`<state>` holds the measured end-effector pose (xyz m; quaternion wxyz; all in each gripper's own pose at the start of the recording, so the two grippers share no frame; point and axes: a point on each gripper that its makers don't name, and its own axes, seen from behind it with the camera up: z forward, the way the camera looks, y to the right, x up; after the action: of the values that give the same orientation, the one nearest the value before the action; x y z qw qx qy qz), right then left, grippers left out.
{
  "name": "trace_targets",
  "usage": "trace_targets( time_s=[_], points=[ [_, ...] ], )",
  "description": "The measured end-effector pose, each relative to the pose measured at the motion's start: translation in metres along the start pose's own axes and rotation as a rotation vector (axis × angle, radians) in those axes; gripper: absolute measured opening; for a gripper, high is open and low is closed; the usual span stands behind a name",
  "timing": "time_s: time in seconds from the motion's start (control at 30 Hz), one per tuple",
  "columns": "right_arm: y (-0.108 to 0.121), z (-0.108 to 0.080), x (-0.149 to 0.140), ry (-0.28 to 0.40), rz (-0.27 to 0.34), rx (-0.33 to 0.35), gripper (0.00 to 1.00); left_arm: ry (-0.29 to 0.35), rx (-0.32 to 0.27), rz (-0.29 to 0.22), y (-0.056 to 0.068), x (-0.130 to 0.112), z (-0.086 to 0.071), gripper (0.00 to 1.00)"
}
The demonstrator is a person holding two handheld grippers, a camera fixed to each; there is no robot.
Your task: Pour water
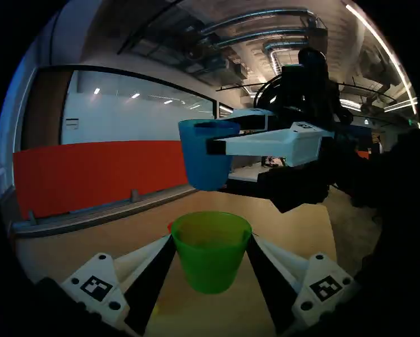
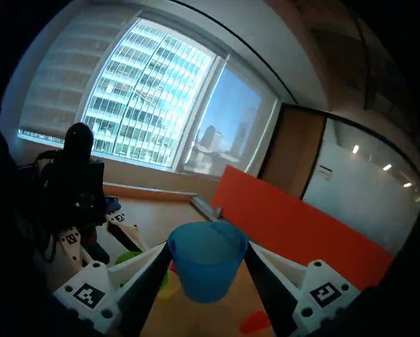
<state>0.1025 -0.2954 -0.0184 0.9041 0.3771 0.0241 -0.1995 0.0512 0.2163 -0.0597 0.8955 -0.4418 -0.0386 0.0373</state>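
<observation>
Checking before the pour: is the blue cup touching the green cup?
Apart. Left gripper view shows table between the blue cup above and the green cup below.

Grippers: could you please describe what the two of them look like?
The left gripper and right gripper look alike: two white, tapering fingers with black inner pads, each finger bearing a square black-and-white marker. Seen from the left gripper view, the right gripper's body is black and bulky.
</observation>
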Motion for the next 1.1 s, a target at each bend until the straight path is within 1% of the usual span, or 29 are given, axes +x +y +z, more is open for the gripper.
trace_targets(
  time_s=[0.17, 0.27, 0.37, 0.47, 0.73, 0.9, 1.1],
  points=[
    [-0.002, 0.0, -0.007, -0.014, 0.062, 0.015, 0.91, -0.005, 0.004, 0.001, -0.002, -0.002, 0.0, 0.86],
    [-0.004, -0.001, -0.008, -0.016, 0.112, 0.027, 0.91, -0.006, 0.005, 0.004, -0.002, -0.002, 0.0, 0.86],
    [-0.004, -0.002, -0.006, -0.005, 0.164, 0.045, 0.91, -0.005, 0.006, 0.005, -0.002, -0.001, 0.001, 0.86],
    [-0.002, -0.003, -0.005, 0.003, 0.188, 0.048, 0.91, -0.005, 0.005, 0.004, -0.002, 0.0, 0.002, 0.86],
    [0.004, -0.007, -0.015, -0.004, 0.208, 0.041, 0.91, -0.034, 0.008, -0.003, -0.007, -0.009, 0.003, 0.86],
    [0.007, -0.013, -0.034, -0.022, 0.215, 0.04, 0.91, -0.071, 0.007, -0.001, -0.009, -0.02, 0.003, 0.86],
    [0.009, -0.018, -0.062, -0.063, 0.223, 0.034, 0.92, -0.142, 0.002, 0.011, -0.009, -0.043, 0.006, 0.86]
  ],
)
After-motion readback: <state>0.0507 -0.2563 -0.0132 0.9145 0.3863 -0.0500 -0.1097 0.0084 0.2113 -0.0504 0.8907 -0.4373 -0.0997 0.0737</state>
